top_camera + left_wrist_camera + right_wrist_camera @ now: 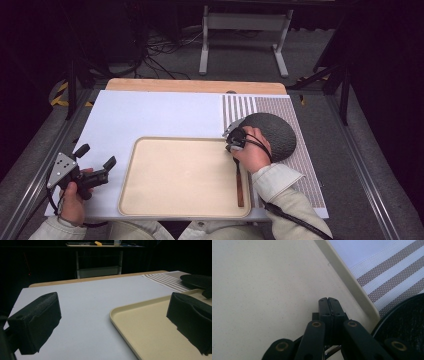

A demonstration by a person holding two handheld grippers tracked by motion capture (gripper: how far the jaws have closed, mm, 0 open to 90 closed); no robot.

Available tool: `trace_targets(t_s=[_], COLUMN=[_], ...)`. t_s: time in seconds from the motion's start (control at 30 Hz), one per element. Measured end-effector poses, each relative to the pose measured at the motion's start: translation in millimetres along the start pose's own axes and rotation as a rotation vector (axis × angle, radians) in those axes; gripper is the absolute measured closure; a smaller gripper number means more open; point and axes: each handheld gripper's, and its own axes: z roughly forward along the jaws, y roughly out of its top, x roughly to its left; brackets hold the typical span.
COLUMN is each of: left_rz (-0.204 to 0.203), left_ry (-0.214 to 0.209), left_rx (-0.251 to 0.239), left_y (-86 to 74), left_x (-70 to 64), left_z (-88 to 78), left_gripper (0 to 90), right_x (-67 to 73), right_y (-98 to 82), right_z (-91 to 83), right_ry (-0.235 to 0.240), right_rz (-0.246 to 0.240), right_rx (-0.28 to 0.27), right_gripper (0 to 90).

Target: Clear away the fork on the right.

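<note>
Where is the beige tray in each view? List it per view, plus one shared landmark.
High view: tray, centre front.
Left gripper view: tray, lower right.
Right gripper view: tray, left and centre, under the jaws.
Shared landmark: striped mat beside the tray.

Even overhead light is falling on the white table [150,115], while the room around it is sinking into near black. The beige tray [185,175] is showing no glare and only faint shadows. In the left gripper view, the near jaws are looking soft and grainy. The right gripper view is looking brighter, the tray surface showing speckled noise.
</note>
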Motion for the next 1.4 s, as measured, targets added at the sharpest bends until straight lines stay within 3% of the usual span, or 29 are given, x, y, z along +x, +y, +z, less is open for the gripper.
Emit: trace_targets(t_s=[0.13,0.23,0.27,0.3,0.33,0.37,0.43,0.53,1.03,1.4], left_rz=[0.001,0.000,0.000,-0.005,-0.001,-0.003,0.001,-0.001,0.002,-0.003], left_ry=[-0.001,0.001,-0.001,0.001,-0.002,0.000,-0.006,-0.004,-0.004,0.002], left_rx=[0.001,-0.001,0.003,-0.003,-0.001,-0.005,-0.001,-0.002,-0.002,-0.001], left_y=[0.1,0.0,0.3,0.5,0.7,0.3,0.7,0.8,0.9,0.6], left_x=[-0.3,-0.4,-0.1,-0.3,-0.1,-0.8,-0.7,-0.6,-1.1,-1.4], left_z=[0.1,0.5,0.2,0.7,0.8,1.6,2.0,1.9,1.7,1.0], left_gripper=[0.0,0.0,0.0,0.0,0.0,0.0,0.0,0.0,0.0,0.0], right_x=[1.1,3.1,3.1,4.8,4.8,5.2,6.7,8.2,11.5,7.3], right_y=[1.7,5.2,5.2,6.6,6.6,7.1,7.0,7.2,-9.8,-48.6], right_z=[-7.2,-17.8,-17.8,-22.8,-22.8,-27.3,-32.1,-40.5,-82.8,-106.5], right_ry=[0.003,0.010,0.010,0.005,0.005,0.018,0.034,0.025,0.034,0.019], right_rz=[-0.004,-0.023,-0.023,-0.026,-0.026,-0.036,-0.021,-0.025,-0.036,0.004], right_rx=[-0.032,-0.078,-0.078,-0.109,-0.109,-0.136,-0.172,-0.229,-0.393,-0.538], right_gripper=[88.2,73.3,73.3,61.1,61.1,48.9,34.0,19.7,15.5,14.4])
